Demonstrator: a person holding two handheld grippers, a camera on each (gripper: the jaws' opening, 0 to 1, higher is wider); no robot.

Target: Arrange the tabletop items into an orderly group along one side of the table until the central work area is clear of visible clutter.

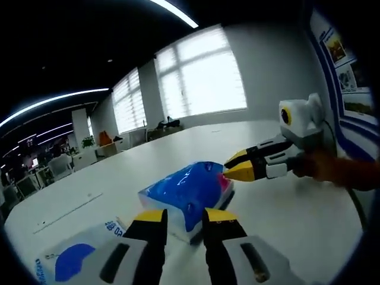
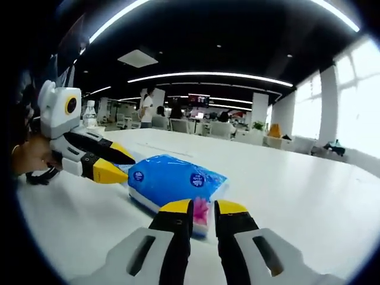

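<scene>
Grippers left (image 1: 184,215) and right (image 2: 202,206) both pinch the blue tissue pack (image 2: 172,179) on the table (image 2: 297,190).

Left gripper (image 1: 184,218), right gripper (image 2: 203,207): jaws narrowly parted.

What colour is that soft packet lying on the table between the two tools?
Bright blue with a white base and a pink end, the tissue packet shows best in the right gripper view.
</scene>
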